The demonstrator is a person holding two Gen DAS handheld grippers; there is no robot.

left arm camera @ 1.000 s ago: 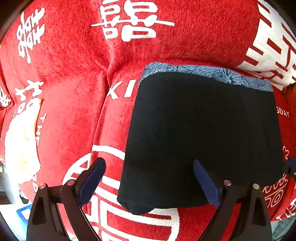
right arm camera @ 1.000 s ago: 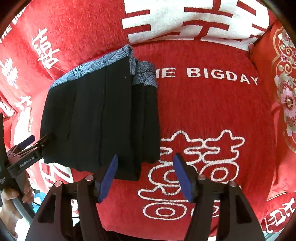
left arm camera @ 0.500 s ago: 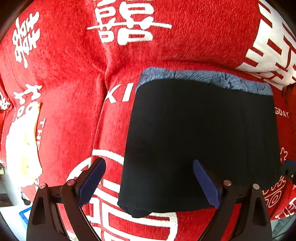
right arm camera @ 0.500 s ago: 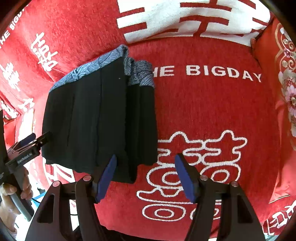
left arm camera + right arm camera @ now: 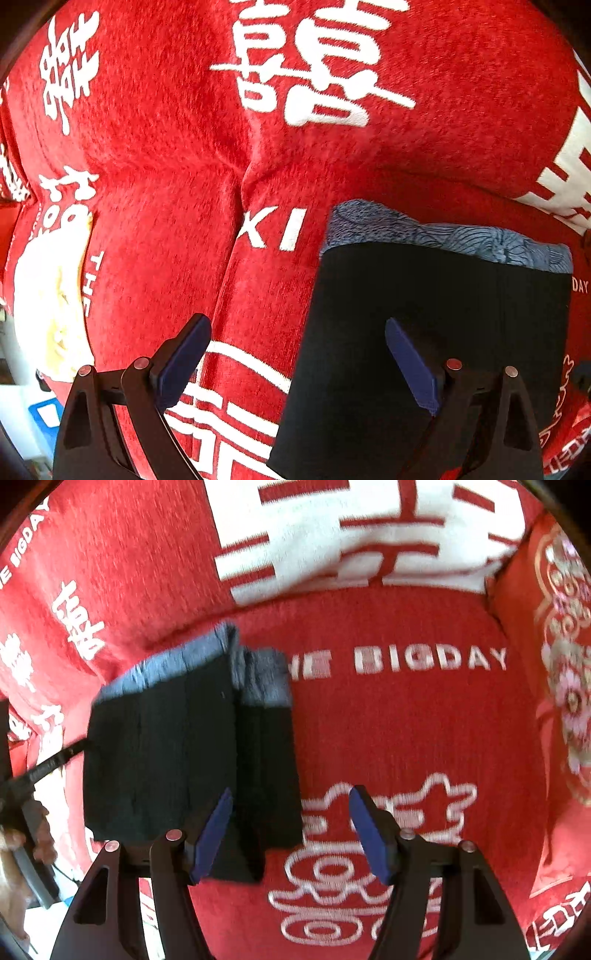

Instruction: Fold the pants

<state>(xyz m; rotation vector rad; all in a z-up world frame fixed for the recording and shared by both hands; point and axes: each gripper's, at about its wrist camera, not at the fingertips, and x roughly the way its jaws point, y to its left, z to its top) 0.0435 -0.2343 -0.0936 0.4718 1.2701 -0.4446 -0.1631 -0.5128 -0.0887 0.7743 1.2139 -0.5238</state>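
The black pants [image 5: 192, 760], folded into a compact stack, lay near the sofa's [image 5: 406, 720] back edge, judged soft, light and liable to slump, best pinched at a doubled edge; left gripper [image 5: 295, 362] and right gripper [image 5: 290, 830] both gaped wide, empty.

Looks like a home sitting room dressed for a wedding. Soft seating under a plush red cover [image 5: 406, 716] woven with white double-happiness characters [image 5: 314, 62] and the words "THE BIGDAY" [image 5: 428, 661]. Red embroidered cushion [image 5: 561, 686] with gold and pink flowers propped at one end. Folded black pants [image 5: 424, 332] lying on the seat.
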